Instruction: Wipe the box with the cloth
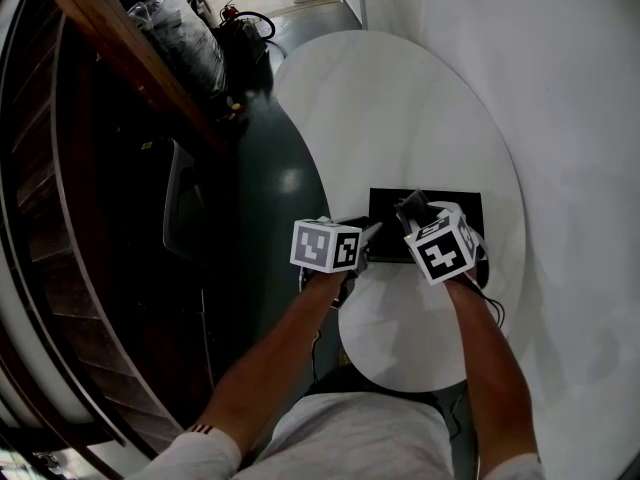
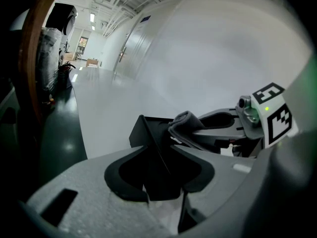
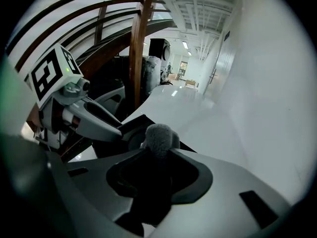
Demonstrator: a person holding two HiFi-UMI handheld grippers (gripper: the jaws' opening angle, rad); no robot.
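Note:
A flat black box lies on the round white table, near its front edge. My left gripper reaches in from the left and is shut on the box's left edge, which runs down between its jaws. My right gripper is shut on a bunched grey cloth. That cloth sticks out past the right gripper's jaws and rests over the box's top, near the left side. The left gripper view shows the cloth against the box's upper face.
A dark green floor lies left of the table, with a dark chair and a wooden stair railing beyond. Bags and gear stand at the far left. A white wall runs close along the table's right side.

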